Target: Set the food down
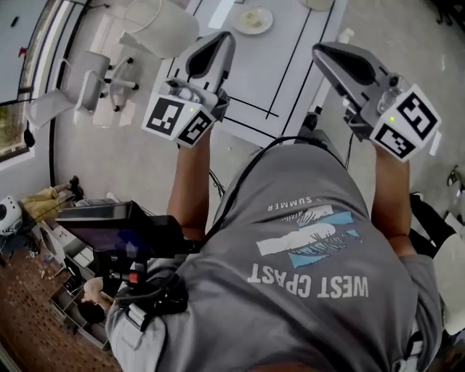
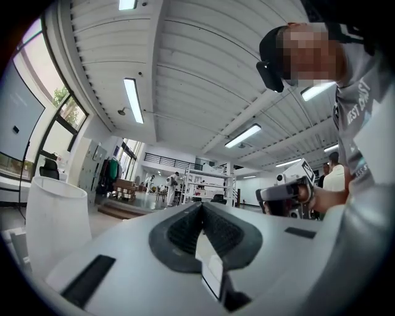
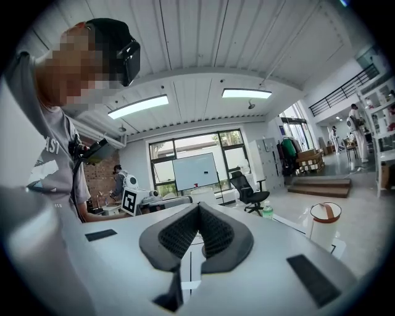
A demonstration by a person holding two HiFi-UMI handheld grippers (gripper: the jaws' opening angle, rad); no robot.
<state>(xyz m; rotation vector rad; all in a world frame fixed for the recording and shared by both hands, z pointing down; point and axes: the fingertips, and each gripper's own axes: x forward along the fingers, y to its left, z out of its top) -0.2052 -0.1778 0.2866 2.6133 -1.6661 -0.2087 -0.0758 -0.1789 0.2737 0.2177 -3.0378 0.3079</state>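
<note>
A small plate (image 1: 253, 19) with pale food on it sits on the white table (image 1: 283, 69) far ahead, beyond both grippers. I hold both grippers raised in front of my chest, well short of the table. My left gripper (image 1: 212, 49) is shut, its dark pads meeting with nothing between them (image 2: 200, 208). My right gripper (image 1: 343, 62) is also shut and empty, its ribbed pads pressed together (image 3: 198, 208). Each gripper appears in the other's view: the right gripper (image 2: 289, 192) and the left gripper (image 3: 132, 201). Both gripper views look out level across the room, not at the plate.
White chairs (image 1: 86, 86) and a rounded white seat (image 1: 158, 25) stand left of the table. A white bin (image 2: 54, 225) is near the left gripper, a white bucket (image 3: 324, 223) and an office chair (image 3: 250, 188) off to the right. A dark device (image 1: 120, 231) hangs at my waist.
</note>
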